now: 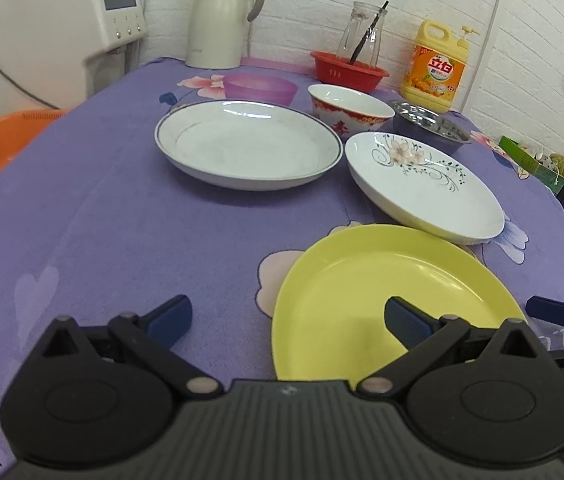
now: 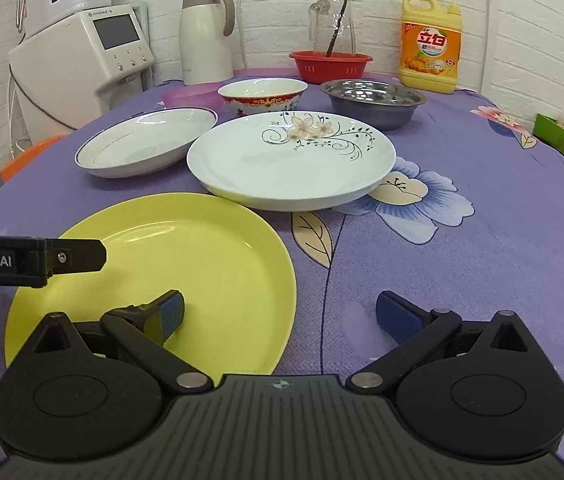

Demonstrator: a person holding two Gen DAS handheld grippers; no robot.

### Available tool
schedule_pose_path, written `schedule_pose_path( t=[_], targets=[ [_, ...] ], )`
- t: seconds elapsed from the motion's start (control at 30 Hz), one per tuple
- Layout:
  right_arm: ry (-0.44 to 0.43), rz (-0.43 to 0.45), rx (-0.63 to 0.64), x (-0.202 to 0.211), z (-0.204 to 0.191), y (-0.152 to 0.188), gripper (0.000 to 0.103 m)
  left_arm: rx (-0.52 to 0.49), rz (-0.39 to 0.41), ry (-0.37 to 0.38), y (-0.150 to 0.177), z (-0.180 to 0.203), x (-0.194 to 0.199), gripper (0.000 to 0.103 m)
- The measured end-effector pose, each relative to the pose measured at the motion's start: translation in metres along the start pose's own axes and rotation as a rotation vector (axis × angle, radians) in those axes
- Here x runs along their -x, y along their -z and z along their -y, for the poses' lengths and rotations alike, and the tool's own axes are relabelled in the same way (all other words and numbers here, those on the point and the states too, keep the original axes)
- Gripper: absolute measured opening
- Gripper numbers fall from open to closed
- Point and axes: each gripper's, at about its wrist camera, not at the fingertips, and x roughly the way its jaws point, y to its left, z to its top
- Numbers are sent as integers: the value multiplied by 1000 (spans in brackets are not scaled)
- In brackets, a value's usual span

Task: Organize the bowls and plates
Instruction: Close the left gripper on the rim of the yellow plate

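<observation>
A yellow plate (image 1: 382,280) (image 2: 186,256) lies nearest on the purple tablecloth. Behind it stand a flower-patterned white plate (image 1: 426,196) (image 2: 290,164) and a blue-rimmed white plate (image 1: 248,144) (image 2: 142,144). Further back are a red-and-white bowl (image 1: 348,110) (image 2: 262,94), a steel bowl (image 1: 430,124) (image 2: 374,100) and a purple bowl (image 1: 260,86) (image 2: 192,98). My left gripper (image 1: 288,320) is open, straddling the yellow plate's left rim; part of it shows in the right wrist view (image 2: 34,260). My right gripper (image 2: 280,312) is open, straddling the plate's right rim.
At the back stand a white appliance (image 2: 82,64), a thermos jug (image 2: 204,36), a red basket (image 2: 330,66) with a glass pitcher, and a yellow detergent bottle (image 2: 430,44). An orange basin (image 1: 6,140) sits off the table's left edge. A green box (image 2: 562,140) lies at the right.
</observation>
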Motion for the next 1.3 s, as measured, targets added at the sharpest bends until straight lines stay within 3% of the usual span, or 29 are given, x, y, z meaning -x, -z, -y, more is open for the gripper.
schedule_pose_path(
  t=[0.2, 0.33, 0.57, 0.9, 1.0, 1.07, 1.17, 1.3],
  targets=[
    [-11, -17, 4, -1, 2, -7, 103, 18, 14, 28, -6, -4, 5, 102],
    [-97, -2, -5, 5, 2, -5, 103, -12, 25, 42, -8, -2, 10, 102],
    [-107, 13, 20, 4, 7, -11, 103, -72, -16, 56, -8, 7, 0, 102],
    [-143, -17, 42, 6, 0, -12, 103, -81, -37, 61, -2, 6, -1, 99],
    [-135, -27, 58, 6, -4, -10, 103, -124, -11, 49, 4, 10, 0, 95],
    [-118, -22, 78, 4, -8, -6, 103, -171, 17, 34, 9, 17, 1, 81],
    [-114, 3, 76, 6, -15, -2, 103, -165, 52, 42, 13, 19, 4, 64],
    [-102, -1, 73, 8, -25, -3, 103, -141, 53, 23, 15, 11, 10, 63]
  ],
)
